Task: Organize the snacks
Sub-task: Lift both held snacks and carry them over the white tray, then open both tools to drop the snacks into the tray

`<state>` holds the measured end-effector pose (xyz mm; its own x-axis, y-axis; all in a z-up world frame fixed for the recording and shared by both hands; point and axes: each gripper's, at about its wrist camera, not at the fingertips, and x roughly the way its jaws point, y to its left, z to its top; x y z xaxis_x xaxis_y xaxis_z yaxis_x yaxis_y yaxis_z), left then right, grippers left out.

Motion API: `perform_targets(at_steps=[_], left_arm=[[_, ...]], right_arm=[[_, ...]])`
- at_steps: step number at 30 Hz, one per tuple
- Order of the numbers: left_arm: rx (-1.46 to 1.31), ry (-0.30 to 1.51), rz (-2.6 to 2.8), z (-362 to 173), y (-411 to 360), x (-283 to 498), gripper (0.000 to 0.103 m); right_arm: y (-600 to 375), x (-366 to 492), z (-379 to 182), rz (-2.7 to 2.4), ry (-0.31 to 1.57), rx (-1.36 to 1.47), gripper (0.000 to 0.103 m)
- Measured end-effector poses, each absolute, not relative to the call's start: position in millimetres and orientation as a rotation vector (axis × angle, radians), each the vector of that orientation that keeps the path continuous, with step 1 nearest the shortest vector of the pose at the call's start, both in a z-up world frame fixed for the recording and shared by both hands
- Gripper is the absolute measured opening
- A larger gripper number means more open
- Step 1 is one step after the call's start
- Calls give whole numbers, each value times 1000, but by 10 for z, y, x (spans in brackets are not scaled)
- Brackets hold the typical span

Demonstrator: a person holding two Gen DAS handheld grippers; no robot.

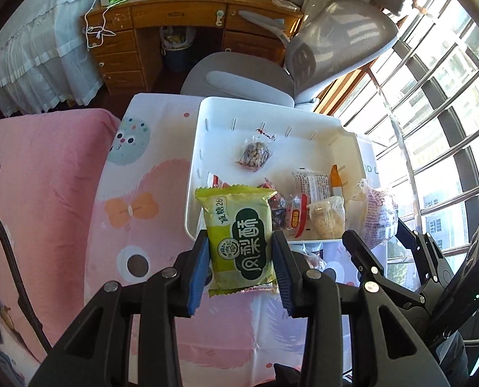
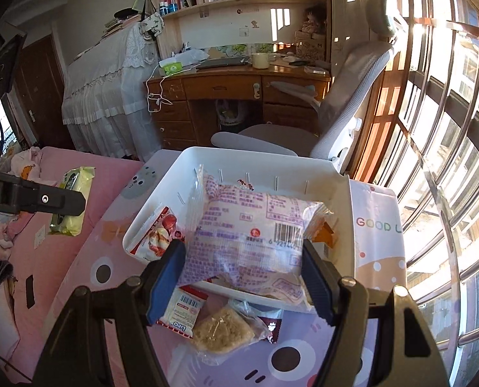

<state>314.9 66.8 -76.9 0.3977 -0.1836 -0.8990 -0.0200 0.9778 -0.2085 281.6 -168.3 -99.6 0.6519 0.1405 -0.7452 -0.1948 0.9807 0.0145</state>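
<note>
Reading "GOOD" on the cloth, "减糖" on the green packet.

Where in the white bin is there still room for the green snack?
The far half of the white bin is bare, apart from the small nut packet. The near edge is crowded with wrappers. The left gripper holds the green pineapple cake packet.
</note>
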Motion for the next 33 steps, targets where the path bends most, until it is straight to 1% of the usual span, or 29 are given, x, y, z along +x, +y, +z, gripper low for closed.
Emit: perform_targets(at_steps=[5,11,12,14,15,22,32,33], left_arm=[[-129,1103,-168,-827,722,3433,36],[-121,1087,-256,-981,729,3733,37],[-106,1083,-262,-1000,711,3757,39],[-82,1076,-280,-1018,683,3782,54],[-74,1073,-288,-1023,676,3782,63],[-64,1084,-341,-1045,740,3778,66],[-47,1099,-413,-1128,829,3583,67],[-38,1103,-413,-1147,837,3550,69]], right_arm=[[-1576,2996,-1076,158,857,-34,72],[-1502,3165,-1172,114,878,4,73],[-1493,3179,-1193,110,885,9,74],[-1491,3209,-1223,93,895,16,74],[-1485,3218,-1238,82,900,19,74],[-1518,3187,-1253,35,917,75,74],[-1612,2896,-1209,-74,931,158,74],[-1630,2867,-1204,-79,932,172,74]])
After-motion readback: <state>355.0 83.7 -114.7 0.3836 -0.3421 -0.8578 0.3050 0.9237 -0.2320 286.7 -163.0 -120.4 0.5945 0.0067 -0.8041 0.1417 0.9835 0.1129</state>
